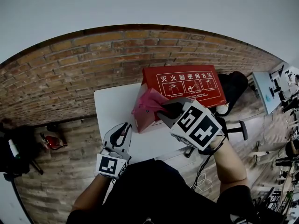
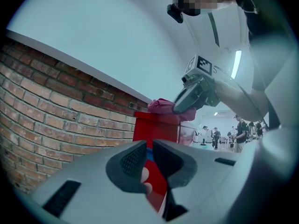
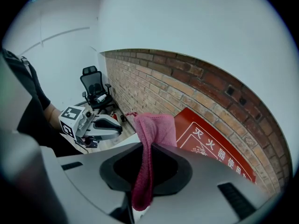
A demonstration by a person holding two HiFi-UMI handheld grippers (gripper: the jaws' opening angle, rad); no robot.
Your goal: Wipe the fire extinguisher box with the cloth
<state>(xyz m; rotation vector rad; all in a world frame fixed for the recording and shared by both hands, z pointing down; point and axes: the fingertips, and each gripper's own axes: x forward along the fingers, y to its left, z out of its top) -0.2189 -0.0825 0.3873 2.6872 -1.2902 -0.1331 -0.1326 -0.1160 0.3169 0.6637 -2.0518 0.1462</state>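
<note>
Brick wall (image 1: pixel 93 64), right gripper (image 1: pixel 167 111) tilted down, clamping cloth (image 1: pixel 147 104) against box (image 1: pixel 187 85) (left gripper (image 1: pixel 123 129) level, unclenched)

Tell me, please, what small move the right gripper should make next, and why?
Probably sweep the pink knitted cloth along the red rectangular fire extinguisher box toward its other end: the right gripper is shut on the cloth, which sits bunched on the box's left end in the head view.

The right grey two-jaw gripper (image 1: pixel 164 110) tilts steeply down, its jaws clamped on a pink knitted cloth (image 3: pixel 154 129), with the bare forearm (image 1: pixel 231 164) behind it. To its left, nearer the body, the left grey gripper (image 1: pixel 122 129) points level, jaws slightly apart and empty.
</note>
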